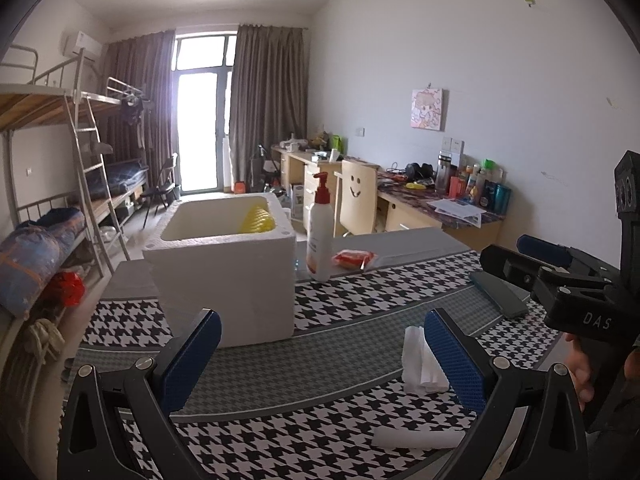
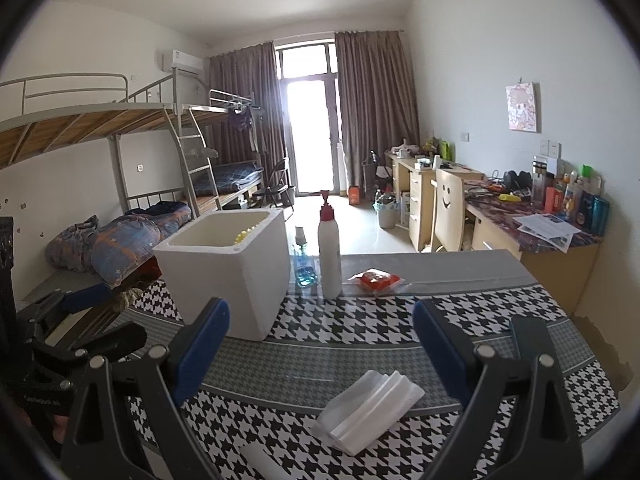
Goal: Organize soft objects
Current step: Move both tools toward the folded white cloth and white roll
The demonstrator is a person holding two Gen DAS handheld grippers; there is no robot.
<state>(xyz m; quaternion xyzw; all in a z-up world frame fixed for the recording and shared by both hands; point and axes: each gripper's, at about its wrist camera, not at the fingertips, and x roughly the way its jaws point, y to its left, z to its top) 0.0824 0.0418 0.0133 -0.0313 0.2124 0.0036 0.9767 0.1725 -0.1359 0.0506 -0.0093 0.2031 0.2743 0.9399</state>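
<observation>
A folded white foam sheet [image 1: 422,364] lies on the houndstooth table [image 1: 360,300], just left of my left gripper's right pad. The left gripper [image 1: 324,360] is open with nothing between its pads. In the right wrist view the same sheet [image 2: 368,412] lies below and between the fingers of my open right gripper [image 2: 320,352]. A white foam roll [image 1: 416,438] [image 2: 260,456] rests nearer the front edge. The white foam box [image 1: 224,272] [image 2: 228,272] stands behind, with something yellow [image 1: 260,220] inside. Each gripper shows in the other's view [image 1: 500,250] [image 2: 120,316].
A pump bottle [image 2: 330,248], a blue spray bottle [image 2: 304,260] and a red packet [image 2: 376,280] stand behind the box's right side. A dark grey flat case [image 1: 498,294] lies at the table's right. Bunk beds fill the left; desks and a chair line the right wall.
</observation>
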